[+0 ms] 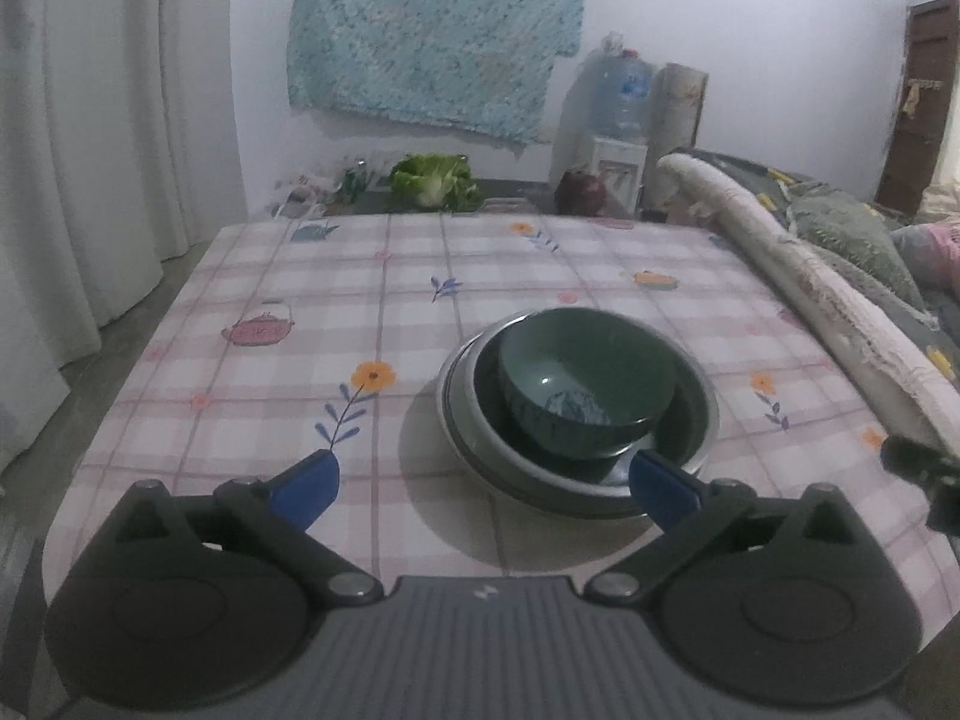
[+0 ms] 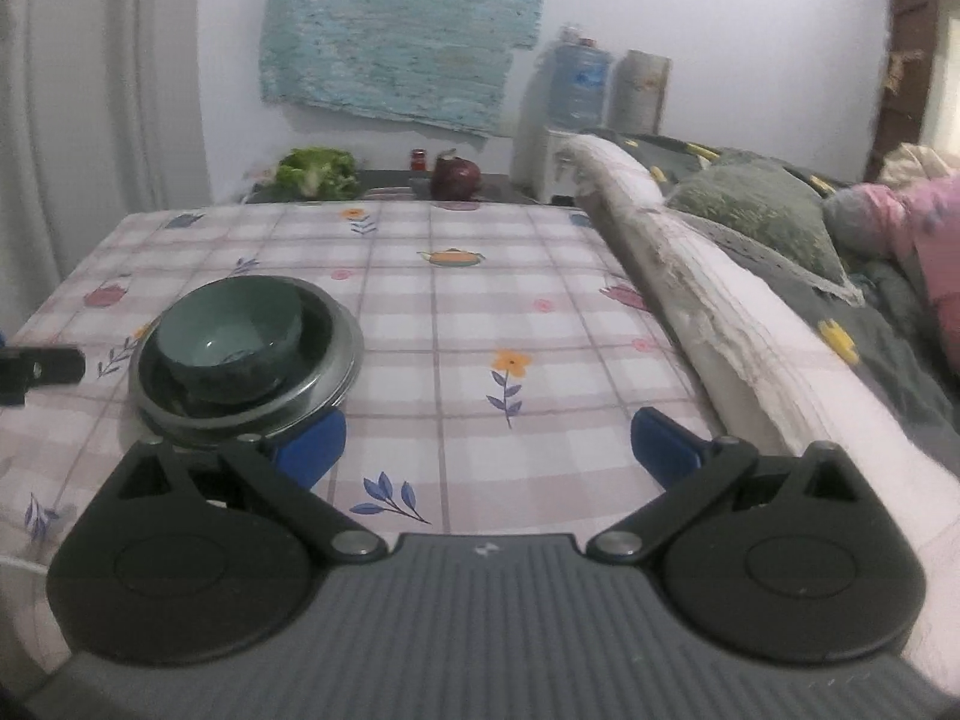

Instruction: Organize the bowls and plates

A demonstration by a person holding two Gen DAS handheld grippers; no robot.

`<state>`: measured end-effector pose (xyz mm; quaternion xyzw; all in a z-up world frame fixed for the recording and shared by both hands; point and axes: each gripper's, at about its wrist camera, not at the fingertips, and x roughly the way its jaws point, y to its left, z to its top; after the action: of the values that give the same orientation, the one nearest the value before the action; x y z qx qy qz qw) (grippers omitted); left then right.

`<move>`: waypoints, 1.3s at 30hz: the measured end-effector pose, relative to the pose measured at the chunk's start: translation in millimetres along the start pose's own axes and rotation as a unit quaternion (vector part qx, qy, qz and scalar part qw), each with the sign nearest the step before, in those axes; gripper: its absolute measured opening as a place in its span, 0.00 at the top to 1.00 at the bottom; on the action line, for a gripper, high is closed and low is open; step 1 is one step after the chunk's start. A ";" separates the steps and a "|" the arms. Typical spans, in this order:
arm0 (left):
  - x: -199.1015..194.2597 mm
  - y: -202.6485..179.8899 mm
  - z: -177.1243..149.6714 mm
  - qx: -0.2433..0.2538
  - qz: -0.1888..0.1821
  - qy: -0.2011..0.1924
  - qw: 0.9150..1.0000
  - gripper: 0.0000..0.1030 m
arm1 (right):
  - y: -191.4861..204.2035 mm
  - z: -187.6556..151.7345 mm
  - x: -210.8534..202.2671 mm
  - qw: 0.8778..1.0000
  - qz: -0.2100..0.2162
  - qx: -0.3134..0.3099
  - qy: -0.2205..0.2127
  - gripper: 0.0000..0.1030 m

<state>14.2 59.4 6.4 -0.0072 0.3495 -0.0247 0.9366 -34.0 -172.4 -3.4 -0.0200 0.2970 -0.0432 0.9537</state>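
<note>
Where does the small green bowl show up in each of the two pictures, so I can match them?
Left wrist view: the small green bowl sits right of centre, nested in a dark bowl inside a round metal dish.
Right wrist view: the small green bowl sits at the left, in the same stack.
Shared landmark: the leafy green cabbage beyond the table's far edge.

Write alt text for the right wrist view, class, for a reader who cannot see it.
A green bowl sits nested in a dark bowl on a metal plate on a checked floral tablecloth, left of the open, empty right gripper. A cabbage and a water jug stand beyond the table.
</note>
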 end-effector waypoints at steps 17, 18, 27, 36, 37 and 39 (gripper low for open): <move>8.4 -9.8 2.5 0.008 0.077 0.050 0.996 0.00 | 10.5 5.2 -11.0 0.997 0.073 0.033 0.007 0.01; 9.1 -9.4 2.8 0.005 0.076 0.054 0.996 0.00 | 14.8 4.6 -10.9 0.997 0.074 0.029 0.008 0.01; 7.2 2.7 7.1 -0.035 0.116 0.079 0.990 0.00 | 31.4 5.7 -3.8 0.998 0.055 0.006 0.038 0.01; 13.3 0.5 0.9 -0.038 0.108 0.096 0.989 0.00 | 40.3 0.0 9.6 0.995 0.065 0.005 0.078 0.01; 14.0 -0.6 0.7 -0.036 0.107 0.096 0.989 0.00 | 41.5 1.4 10.4 0.995 0.065 0.003 0.081 0.01; 15.5 -3.4 0.6 -0.030 0.107 0.096 0.989 0.00 | 43.5 3.6 12.7 0.994 0.066 0.001 0.086 0.01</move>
<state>26.0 55.2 -3.2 0.0050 0.4372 0.0852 0.8953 -18.5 -130.3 -10.5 0.0041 0.3784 0.0185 0.9255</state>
